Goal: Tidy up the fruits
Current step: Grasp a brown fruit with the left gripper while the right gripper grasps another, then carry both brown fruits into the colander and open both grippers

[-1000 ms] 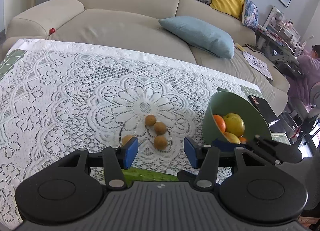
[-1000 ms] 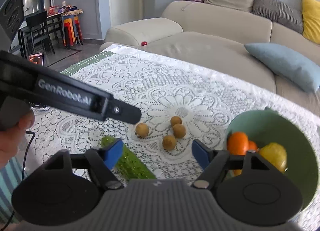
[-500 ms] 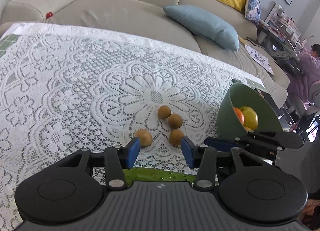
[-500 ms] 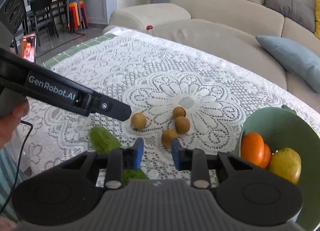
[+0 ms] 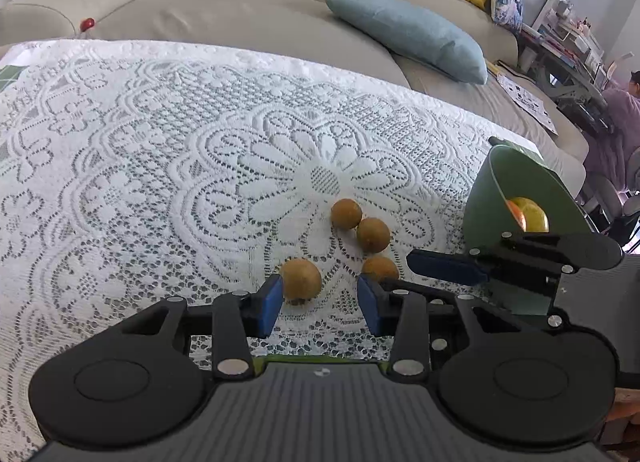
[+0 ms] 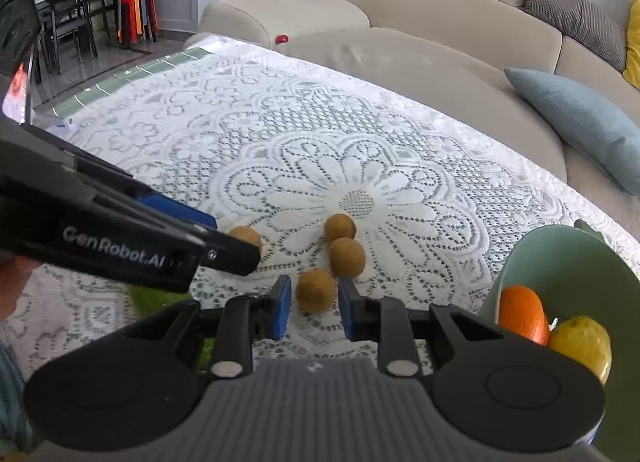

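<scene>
Several small brown fruits lie on the lace tablecloth. My left gripper is closing around the leftmost one. Its left pad touches the fruit and the right pad stands apart. My right gripper is shut on the nearest brown fruit, which rests on the cloth between the pad tips. Two more brown fruits sit just beyond, touching each other. A green bowl at the right holds an orange and a yellow fruit.
A green cucumber lies on the cloth near the front edge, mostly hidden under the left gripper's body. A beige sofa with a blue cushion runs behind the table. A person sits at far right.
Both grippers have come down and forward toward the brown fruits. The right jaws went from wide to narrow around the nearest fruit. The left jaws narrowed toward the leftmost fruit.
</scene>
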Demonstrator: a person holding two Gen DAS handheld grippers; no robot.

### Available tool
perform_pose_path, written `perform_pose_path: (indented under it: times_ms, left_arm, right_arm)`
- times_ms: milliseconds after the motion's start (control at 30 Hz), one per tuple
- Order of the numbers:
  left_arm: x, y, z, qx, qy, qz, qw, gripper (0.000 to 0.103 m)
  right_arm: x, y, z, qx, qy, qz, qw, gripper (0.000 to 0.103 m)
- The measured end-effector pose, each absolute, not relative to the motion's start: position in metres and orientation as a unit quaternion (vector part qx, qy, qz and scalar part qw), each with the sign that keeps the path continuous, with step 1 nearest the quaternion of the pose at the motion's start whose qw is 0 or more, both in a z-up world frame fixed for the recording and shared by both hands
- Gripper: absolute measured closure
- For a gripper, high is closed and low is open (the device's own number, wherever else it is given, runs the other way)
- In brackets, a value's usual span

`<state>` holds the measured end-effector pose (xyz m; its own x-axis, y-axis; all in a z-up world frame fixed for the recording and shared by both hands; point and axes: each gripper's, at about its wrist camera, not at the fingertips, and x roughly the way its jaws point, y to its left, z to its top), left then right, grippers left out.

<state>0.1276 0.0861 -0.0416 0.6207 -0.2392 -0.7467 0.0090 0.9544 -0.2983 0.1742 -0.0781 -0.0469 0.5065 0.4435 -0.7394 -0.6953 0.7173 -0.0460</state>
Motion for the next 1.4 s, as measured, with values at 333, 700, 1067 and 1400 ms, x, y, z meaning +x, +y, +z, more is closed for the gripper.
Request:
perform_pose_path:
  times_ms: [333,700,1067,1400]
  left_arm:
    - [0.134,0.085,-0.052,-0.144,0.430,-0.056,0.889,0.059]
    - [0.137,0.083,-0.058,-0.137,0.432,-0.046,0.890,0.074]
    - [0.129,0.080,-0.049,-0.131,0.420,-0.024,0.898,0.075]
    - [0.112,0.069,-0.020,-0.142,0.375,-0.021,0.916,0.075]
  right_arm:
    - [0.180,-0.073,-0.061,-0.173,0.368,0.335,0.850,0.081]
    - [0.179,-0.072,-0.067,-0.175,0.361,0.336,0.852,0.081]
    - [0.172,-0.071,-0.062,-0.202,0.339,0.341,0.853,0.082]
    - [0.155,-0.094,-0.027,-0.171,0.294,0.330,0.880,0.082]
